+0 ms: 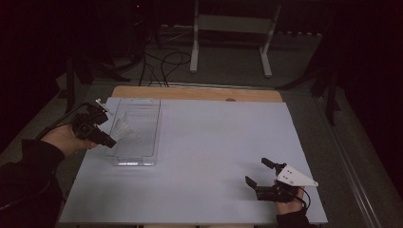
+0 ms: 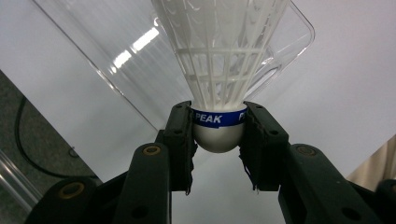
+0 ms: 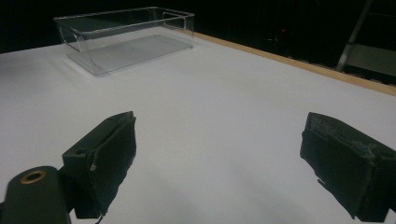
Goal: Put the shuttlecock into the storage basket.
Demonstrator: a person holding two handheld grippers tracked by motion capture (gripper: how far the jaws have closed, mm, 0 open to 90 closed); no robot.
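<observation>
We see a table (image 1: pixel 199 156) with a pale white sheet (image 1: pixel 214 142) covering nearly all of its top; a strip of bare wood (image 1: pixel 199 93) shows along the far edge. A clear plastic bin (image 1: pixel 138 133) sits directly on the sheet, toward the left, near the far side.

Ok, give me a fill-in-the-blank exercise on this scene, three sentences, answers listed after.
1. The left gripper is shut on the cork end of a white ____.
2. The blue band round the shuttlecock carries the word ____.
3. The right gripper hovers over the white table with its jaws ____, far from the clear plastic box.

Missing words: shuttlecock; PEAK; open
</observation>
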